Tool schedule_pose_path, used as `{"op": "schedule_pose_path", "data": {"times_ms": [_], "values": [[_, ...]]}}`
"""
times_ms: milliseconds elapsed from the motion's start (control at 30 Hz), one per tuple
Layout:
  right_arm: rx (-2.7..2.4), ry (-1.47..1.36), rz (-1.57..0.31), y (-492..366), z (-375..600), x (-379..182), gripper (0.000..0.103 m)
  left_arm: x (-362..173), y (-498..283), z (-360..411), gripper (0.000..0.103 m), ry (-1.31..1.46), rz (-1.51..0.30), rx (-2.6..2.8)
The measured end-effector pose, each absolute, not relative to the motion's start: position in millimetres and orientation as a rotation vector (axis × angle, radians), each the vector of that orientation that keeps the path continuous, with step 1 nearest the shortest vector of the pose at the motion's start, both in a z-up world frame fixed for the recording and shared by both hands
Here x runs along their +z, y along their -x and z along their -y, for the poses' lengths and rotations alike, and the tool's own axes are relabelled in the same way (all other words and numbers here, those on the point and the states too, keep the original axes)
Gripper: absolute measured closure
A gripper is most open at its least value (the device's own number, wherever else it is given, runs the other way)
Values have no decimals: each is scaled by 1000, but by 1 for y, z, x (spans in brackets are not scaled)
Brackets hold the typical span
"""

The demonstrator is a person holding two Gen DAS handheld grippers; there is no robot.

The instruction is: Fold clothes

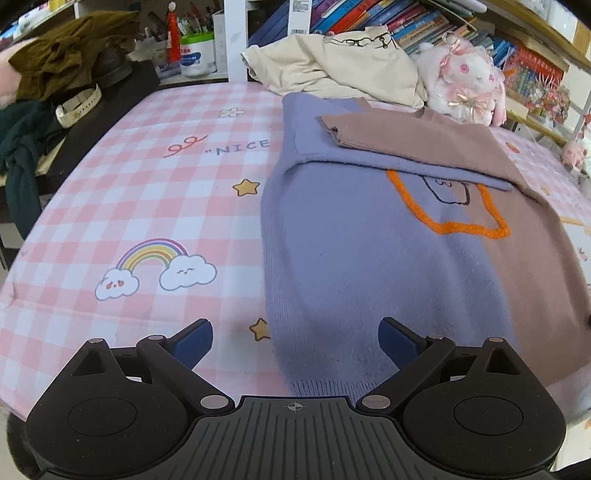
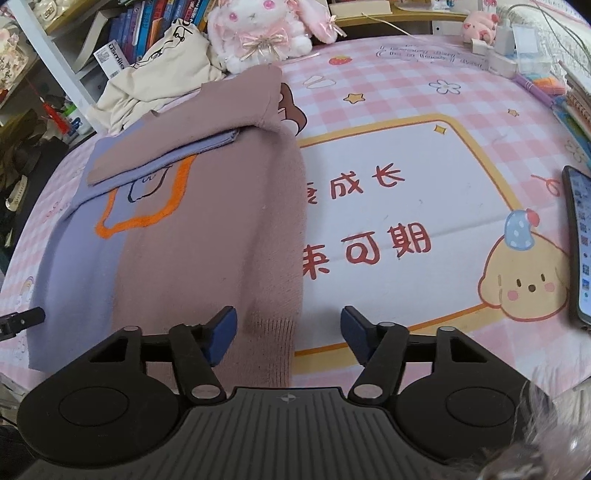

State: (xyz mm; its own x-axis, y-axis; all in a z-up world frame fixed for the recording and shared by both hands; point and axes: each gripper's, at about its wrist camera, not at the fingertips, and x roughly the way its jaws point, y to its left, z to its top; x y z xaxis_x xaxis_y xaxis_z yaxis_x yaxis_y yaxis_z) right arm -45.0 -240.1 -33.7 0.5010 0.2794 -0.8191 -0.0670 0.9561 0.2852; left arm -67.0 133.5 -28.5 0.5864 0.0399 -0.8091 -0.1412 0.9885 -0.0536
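A knitted sweater (image 1: 369, 266), purple on one half and brown on the other (image 2: 207, 236), lies flat on the pink checked cloth (image 1: 147, 184). It bears an orange outline motif (image 1: 461, 225), and both sleeves are folded across its chest. My left gripper (image 1: 295, 341) is open low over the purple hem, whose left edge lies between its blue pads (image 1: 195, 341). My right gripper (image 2: 289, 330) is open over the brown hem corner. The left pad (image 2: 221, 332) is over the fabric and the right one over bare cloth. Neither gripper presses on the knit.
A crumpled cream garment (image 1: 332, 70) and a pink plush rabbit (image 2: 258, 29) sit behind the sweater, with bookshelves beyond. A phone (image 2: 580, 243) lies at the right edge. Olive and dark green clothes (image 1: 55, 55) are piled at the far left.
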Motion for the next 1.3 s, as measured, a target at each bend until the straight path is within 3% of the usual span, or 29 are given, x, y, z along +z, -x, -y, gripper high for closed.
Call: {"op": "schedule_pose_path", "data": {"times_ms": [133, 367, 800, 900, 967, 1000, 1100, 1300], "values": [[211, -223, -1029, 46, 240, -34, 52, -29, 71, -139, 8, 168, -918, 88], [214, -228, -1026, 48, 241, -34, 63, -35, 71, -151, 27, 243, -951, 111], [210, -243, -1023, 49, 243, -34, 64, -36, 70, -149, 31, 287, -940, 108], [217, -248, -1023, 48, 242, -35, 71, -35, 71, -150, 45, 289, -933, 119], [228, -249, -1027, 47, 241, -36, 80, -35, 70, -152, 61, 292, -928, 125], [232, -250, -1029, 47, 241, -36, 86, -34, 69, -153, 63, 297, -928, 127], [253, -235, -1020, 48, 236, -34, 92, -35, 66, -154, 81, 314, -931, 124], [427, -255, -932, 52, 225, -9, 93, -31, 68, -148, 84, 288, -909, 97]]}}
